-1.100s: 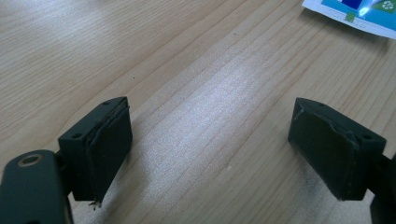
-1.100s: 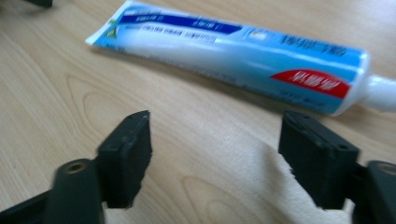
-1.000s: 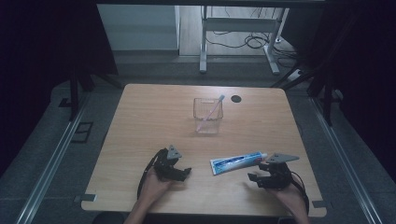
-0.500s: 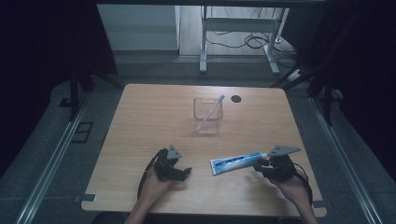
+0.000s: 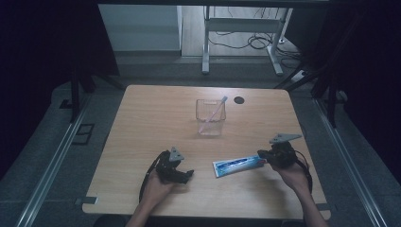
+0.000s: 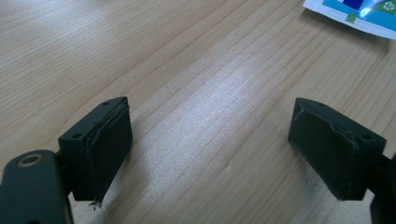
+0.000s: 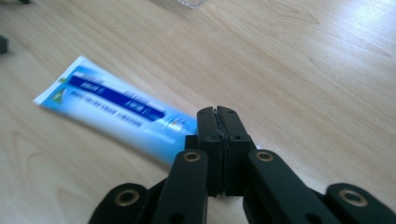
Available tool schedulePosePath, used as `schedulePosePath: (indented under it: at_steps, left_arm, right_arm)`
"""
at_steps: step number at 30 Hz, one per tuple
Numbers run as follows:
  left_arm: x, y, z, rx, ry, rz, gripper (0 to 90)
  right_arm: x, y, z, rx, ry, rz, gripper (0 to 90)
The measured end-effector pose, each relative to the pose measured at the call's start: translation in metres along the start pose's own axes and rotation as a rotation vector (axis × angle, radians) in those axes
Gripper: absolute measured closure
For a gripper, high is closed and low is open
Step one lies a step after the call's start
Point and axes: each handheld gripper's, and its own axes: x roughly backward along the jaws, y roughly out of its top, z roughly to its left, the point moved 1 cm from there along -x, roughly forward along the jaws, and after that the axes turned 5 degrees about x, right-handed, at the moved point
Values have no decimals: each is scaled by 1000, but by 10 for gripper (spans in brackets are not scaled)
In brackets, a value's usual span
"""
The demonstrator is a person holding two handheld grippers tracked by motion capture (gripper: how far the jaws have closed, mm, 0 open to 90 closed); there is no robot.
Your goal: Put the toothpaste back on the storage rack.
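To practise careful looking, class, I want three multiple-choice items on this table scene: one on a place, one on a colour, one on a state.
1. Where is the toothbrush?
A. Flat on the table
B. Standing in the clear cup
C. Between a gripper's jaws

2. What colours is the toothpaste tube?
A. Red and yellow
B. All black
C. Blue and white

3. How do the jaws of the left gripper stand?
A. Open, with nothing between them
B. Shut on the tube
C. Shut on the toothbrush

Answers:
1 B, since it leans inside the cup in the high view.
2 C, since the right gripper view shows blue bands on white.
3 A, since bare wood shows between the pads in the left gripper view.
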Motion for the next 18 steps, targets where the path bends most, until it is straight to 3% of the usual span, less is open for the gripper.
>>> schedulePosePath:
  at_steps: [7, 18]
  left_arm:
    - [0, 0, 0, -1, 0, 1, 137]
    - [0, 0, 0, 0, 0, 1, 137]
  right_arm:
    - [-19, 8, -13, -7, -8, 48, 889]
    - [-39, 5, -21, -16, 17, 110, 888]
